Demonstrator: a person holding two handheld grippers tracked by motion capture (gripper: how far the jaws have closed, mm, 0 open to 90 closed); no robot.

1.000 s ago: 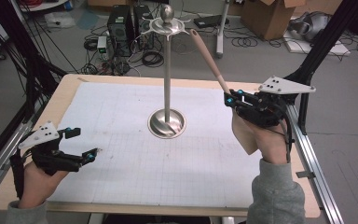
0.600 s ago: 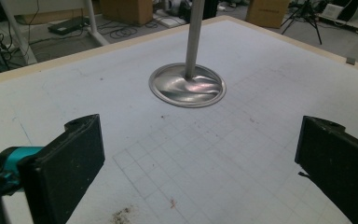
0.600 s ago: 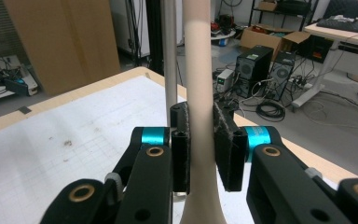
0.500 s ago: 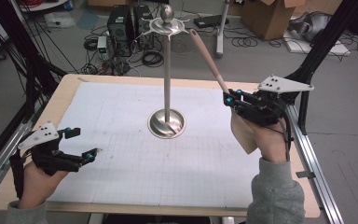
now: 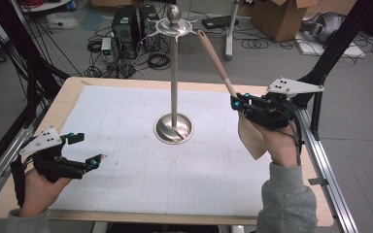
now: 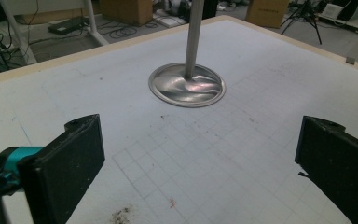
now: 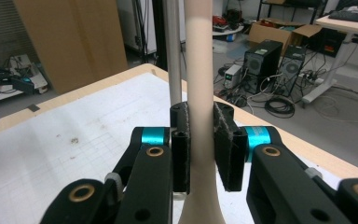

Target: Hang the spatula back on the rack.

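Observation:
A steel stand with a round base and a hook crown rises from the middle of the white gridded mat. My right gripper is shut on the handle of a beige spatula, whose handle slants up toward the crown while the blade hangs below the hand. The right gripper view shows the pads clamping the handle, with the stand pole just behind. My left gripper rests open at the mat's near left, nothing between its jaws; its view looks at the stand base.
The wooden table edge frames the mat. Black frame posts and a metal rail run along the right side. Computer towers, cables and cardboard boxes sit on the floor beyond the table.

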